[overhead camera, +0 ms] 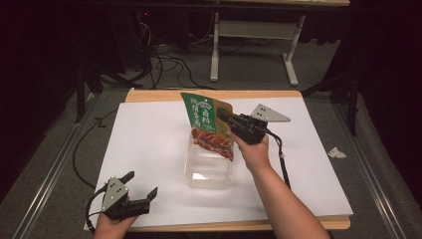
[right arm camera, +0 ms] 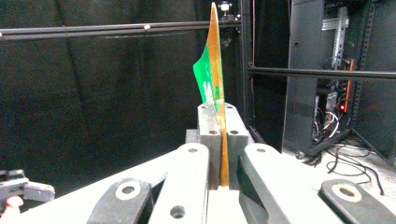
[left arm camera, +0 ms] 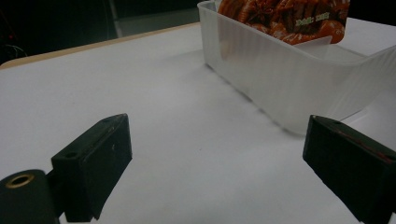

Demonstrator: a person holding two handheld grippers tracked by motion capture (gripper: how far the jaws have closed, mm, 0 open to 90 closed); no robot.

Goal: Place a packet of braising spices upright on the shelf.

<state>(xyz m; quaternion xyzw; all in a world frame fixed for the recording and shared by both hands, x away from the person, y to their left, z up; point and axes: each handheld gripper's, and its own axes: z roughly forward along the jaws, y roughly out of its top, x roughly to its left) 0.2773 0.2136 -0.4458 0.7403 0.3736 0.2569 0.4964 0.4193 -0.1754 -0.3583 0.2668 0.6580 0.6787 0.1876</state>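
I am pinching the green-and-orange printed food pouch [overhead camera: 209,124] by its edge in my right gripper [overhead camera: 225,118] – hanging it upright over the clear ribbed plastic tub [overhead camera: 209,167] for lowering in – while my left gripper [overhead camera: 141,185] is waiting near the tub, fingers wide.

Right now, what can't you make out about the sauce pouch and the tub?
- Pouch small print: too small, high view.
- Pouch top: cut off by the left gripper view's upper edge.
- Pouch face: edge-on between the shut right gripper pads.
- Clear tub floor: hidden behind its ribbed wall.
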